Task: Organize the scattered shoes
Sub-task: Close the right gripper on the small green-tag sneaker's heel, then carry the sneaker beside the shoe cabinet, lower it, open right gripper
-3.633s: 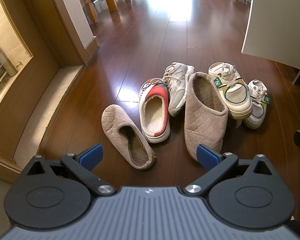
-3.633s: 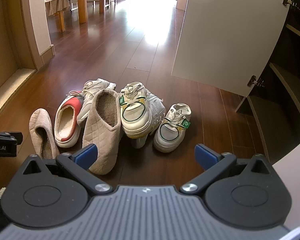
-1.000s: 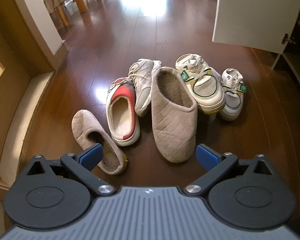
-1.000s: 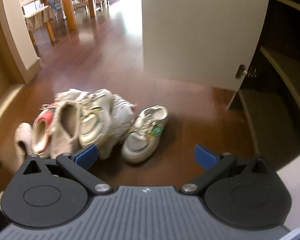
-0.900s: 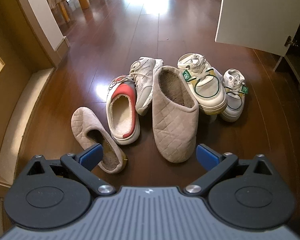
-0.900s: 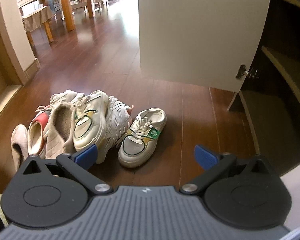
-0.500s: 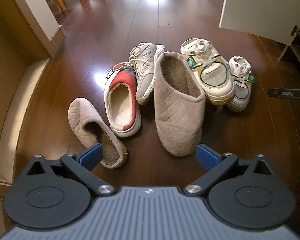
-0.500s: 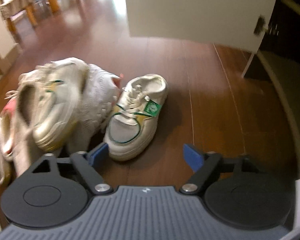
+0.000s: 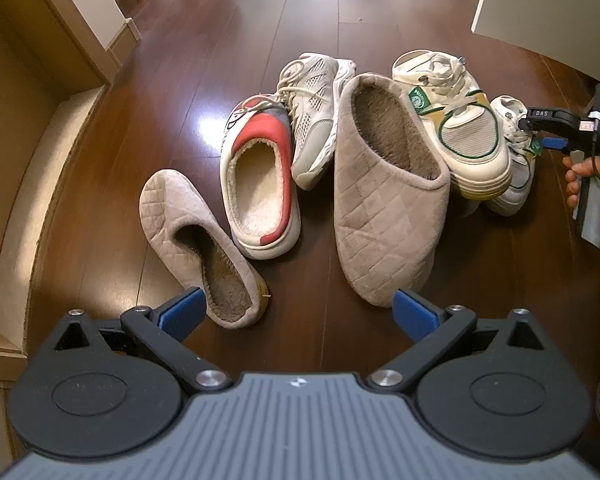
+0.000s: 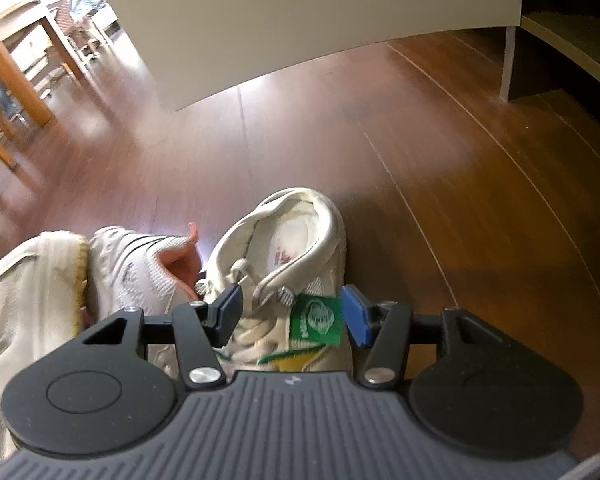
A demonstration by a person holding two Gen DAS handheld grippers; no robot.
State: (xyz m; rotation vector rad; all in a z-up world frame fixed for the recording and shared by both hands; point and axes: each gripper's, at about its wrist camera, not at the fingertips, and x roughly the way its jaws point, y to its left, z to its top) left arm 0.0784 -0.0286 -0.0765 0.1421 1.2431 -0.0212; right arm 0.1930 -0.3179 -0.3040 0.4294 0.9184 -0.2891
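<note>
Several shoes lie in a heap on the dark wood floor (image 9: 204, 60). From left: a small beige slipper (image 9: 192, 236), a red and white clog (image 9: 260, 176), a white mesh sneaker (image 9: 316, 104), a large beige slipper (image 9: 384, 184), a white and green sneaker (image 9: 456, 128) and its mate (image 9: 518, 168). My left gripper (image 9: 296, 312) is open and empty above the floor before the slippers. My right gripper (image 10: 292, 316) straddles the mate sneaker (image 10: 296, 248) at its green tongue tag (image 10: 316, 320), jaws partly closed with gaps still showing. It also shows in the left wrist view (image 9: 548, 136).
A white cabinet door (image 10: 300, 16) stands open behind the heap, with dark cabinet shelves (image 10: 572, 40) to the right. A wooden table and chairs (image 10: 16, 80) stand far left. A beige wall step (image 9: 32, 184) runs along the left.
My right gripper has dropped forward onto the rightmost white and green sneaker and its jaws have narrowed around it. My left gripper has moved a little closer to the heap.
</note>
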